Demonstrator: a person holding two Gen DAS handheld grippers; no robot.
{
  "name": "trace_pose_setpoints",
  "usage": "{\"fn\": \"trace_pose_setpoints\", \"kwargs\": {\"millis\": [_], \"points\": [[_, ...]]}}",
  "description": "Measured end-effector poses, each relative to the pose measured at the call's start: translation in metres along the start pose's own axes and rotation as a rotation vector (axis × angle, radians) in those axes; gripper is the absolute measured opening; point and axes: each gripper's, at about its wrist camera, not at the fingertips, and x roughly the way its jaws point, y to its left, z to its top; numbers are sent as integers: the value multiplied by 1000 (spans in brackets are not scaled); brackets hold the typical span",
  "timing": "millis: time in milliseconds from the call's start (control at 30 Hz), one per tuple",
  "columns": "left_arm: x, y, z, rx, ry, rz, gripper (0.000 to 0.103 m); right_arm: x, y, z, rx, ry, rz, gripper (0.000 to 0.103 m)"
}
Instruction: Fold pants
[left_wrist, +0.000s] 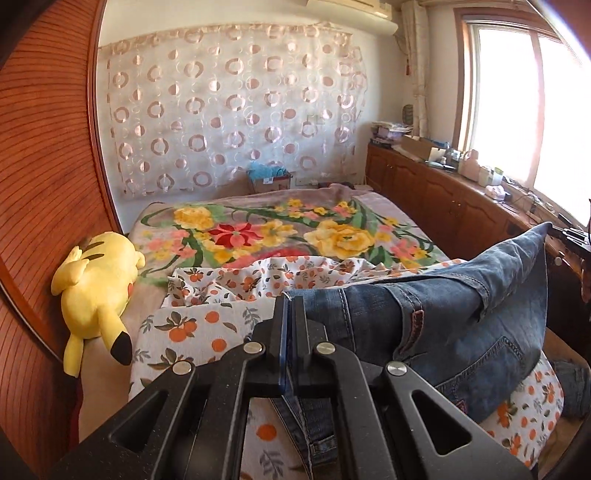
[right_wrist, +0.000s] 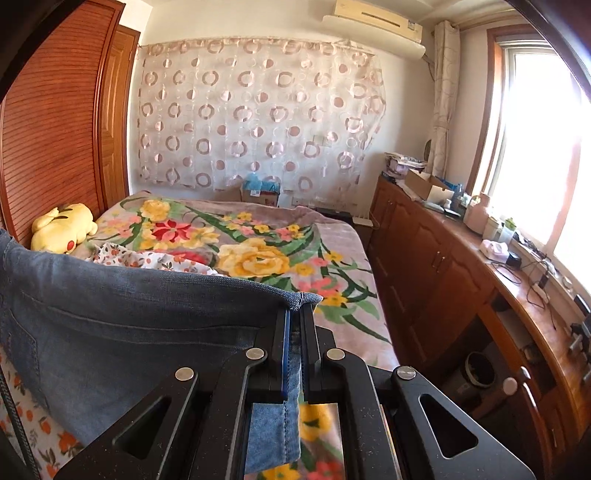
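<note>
Denim pants (left_wrist: 461, 314) are held up above the bed (left_wrist: 258, 229), slung between both claws. Left claw (left_wrist: 293, 306) is clenched on a seamed edge of the garment, cloth pinched between its pads and trailing below them; the bulk of the pants lies to that claw's right, with a back pocket and stitched seams facing the camera. Right claw (right_wrist: 294, 317) is likewise clenched on a hemmed corner, a strip of denim hanging down between its pads, and the rest of the garment spreads to its left as a taut upper edge.

Beyond both claws lies a floral blanket (right_wrist: 258, 258); an orange-print sheet (left_wrist: 192, 328) sits under and to the left of the left claw, with a yellow plush toy (left_wrist: 96, 280) further left against the wooden headboard.

Assessment of handling: denim is soft but fairly heavy for cloth, with some body; it will drape and sag between the two holds rather than keep a line. Surface is not slippery and nothing is fragile. Thick seams, hems and the waistband give the surest purchase; single-layer cloth mid-panel is likelier to creep out. Both present holds sit on stitched edges and appear sound. Which end of the pants each claw has cannot be told with certainty.
</note>
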Motion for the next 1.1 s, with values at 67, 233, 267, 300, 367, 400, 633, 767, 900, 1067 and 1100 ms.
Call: {"fn": "trace_pose_setpoints", "kwargs": {"millis": [67,233,267,300,367,400,633,767,900,1067,1100], "points": [[22,5,1,-1,31,8,2,27,4,7,-9,32,4,4],[69,12,-4,-1,112,22,2,85,15,9,-29,119,20,4],[78,13,-6,-2,128,22,2,97,16,13,-30,135,23,4],[87,15,-8,-4,142,21,2,106,16,14,-31,150,23,4],[100,16,-11,1,164,24,2,126,19,19,-28,178,26,4],[105,17,-13,2,173,22,2,133,19,20,-25,190,29,4],[119,16,-19,12,190,12,2,165,16,35,-2,238,24,4],[118,19,-14,13,164,6,3,178,20,40,-5,244,3,4],[122,21,-13,9,168,7,3,190,25,43,6,264,-5,5],[112,20,-13,-9,146,5,3,190,21,43,44,264,-4,8],[109,20,-12,-14,143,2,3,188,20,44,50,263,-8,9]]}}
